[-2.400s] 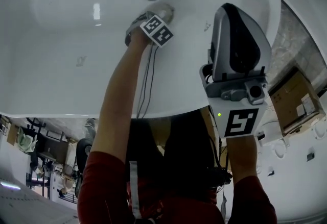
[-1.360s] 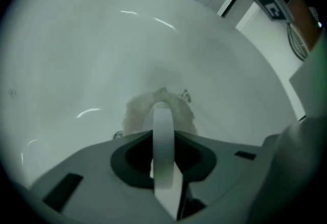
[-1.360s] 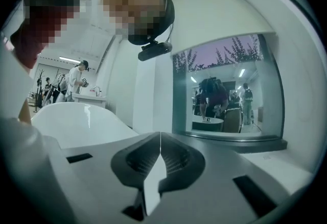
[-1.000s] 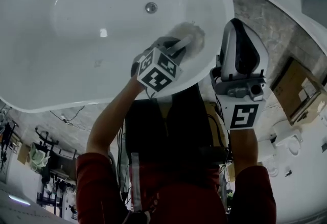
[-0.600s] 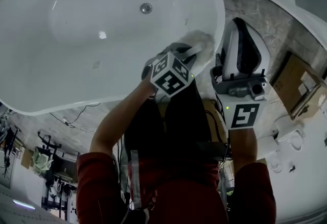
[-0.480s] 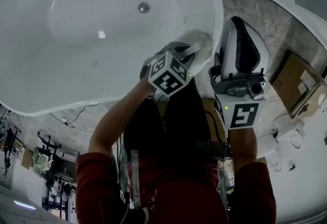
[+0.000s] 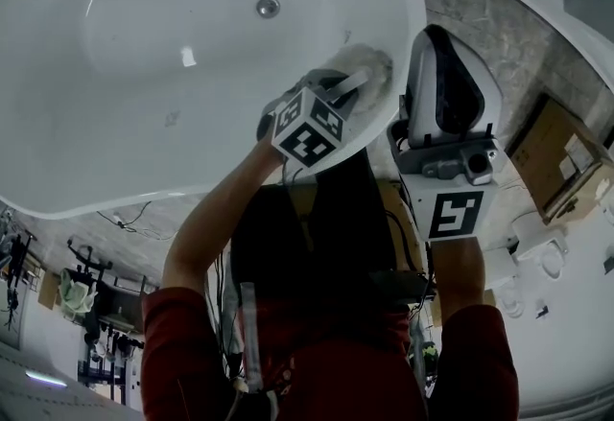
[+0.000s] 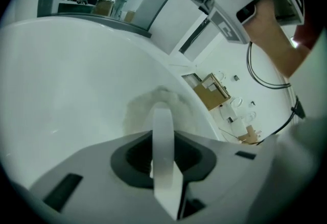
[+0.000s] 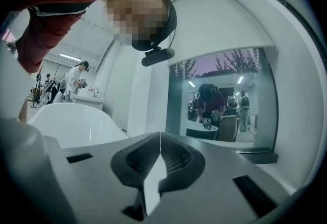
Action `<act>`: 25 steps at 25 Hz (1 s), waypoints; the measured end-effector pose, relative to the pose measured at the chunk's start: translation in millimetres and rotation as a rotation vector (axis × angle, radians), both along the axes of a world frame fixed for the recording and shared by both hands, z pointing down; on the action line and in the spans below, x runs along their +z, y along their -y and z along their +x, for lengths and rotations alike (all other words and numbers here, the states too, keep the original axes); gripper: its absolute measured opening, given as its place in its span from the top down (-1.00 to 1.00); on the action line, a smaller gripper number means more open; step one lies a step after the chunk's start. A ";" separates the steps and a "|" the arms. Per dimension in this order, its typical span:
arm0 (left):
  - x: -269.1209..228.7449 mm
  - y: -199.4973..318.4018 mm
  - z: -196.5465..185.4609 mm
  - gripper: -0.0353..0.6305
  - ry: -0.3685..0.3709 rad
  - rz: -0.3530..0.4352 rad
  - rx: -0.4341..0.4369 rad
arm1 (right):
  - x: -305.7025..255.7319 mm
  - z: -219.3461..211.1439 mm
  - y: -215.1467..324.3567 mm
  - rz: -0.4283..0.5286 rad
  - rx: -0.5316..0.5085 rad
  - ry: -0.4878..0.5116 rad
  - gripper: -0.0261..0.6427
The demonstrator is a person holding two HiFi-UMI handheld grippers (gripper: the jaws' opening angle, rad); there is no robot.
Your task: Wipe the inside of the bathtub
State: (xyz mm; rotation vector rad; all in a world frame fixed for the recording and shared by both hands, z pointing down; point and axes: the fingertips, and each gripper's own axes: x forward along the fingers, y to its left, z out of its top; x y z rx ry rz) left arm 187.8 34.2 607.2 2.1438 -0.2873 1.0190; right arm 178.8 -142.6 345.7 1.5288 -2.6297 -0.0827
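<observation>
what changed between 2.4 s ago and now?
The left gripper, shut on the cloth throughout, dragged it from beside the drain up the tub's side wall to near the rim on the person's right. Over the last second it barely shifted there. The right gripper stayed shut and empty, held outside the tub.

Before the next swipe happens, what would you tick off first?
1. Cloth held by the left gripper: ok, jaws closed on it.
2. Cloth against the bathtub inner wall: ok, it lies on the wall just below the rim.
3. Right gripper out of the way: ok, shut, empty, outside the tub.
4. Drain uncovered: ok, well apart from the cloth.
5. Wall clean where wiped: cannot tell.
</observation>
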 end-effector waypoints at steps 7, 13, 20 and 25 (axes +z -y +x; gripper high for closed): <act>55.5 9.6 -11.7 0.61 0.042 -0.024 -0.041 | 40.4 -16.0 17.8 -0.027 -0.043 0.002 0.89; 113.4 20.7 -26.4 0.61 0.079 -0.078 -0.113 | 64.7 -31.6 31.6 -0.039 -0.104 0.000 0.89; 197.9 36.5 -57.4 0.61 0.189 -0.046 -0.174 | 87.0 -56.3 33.5 -0.018 -0.200 -0.010 0.89; 246.9 44.4 -76.3 0.61 0.245 -0.032 -0.216 | 97.7 -71.3 32.3 -0.022 -0.257 -0.001 0.89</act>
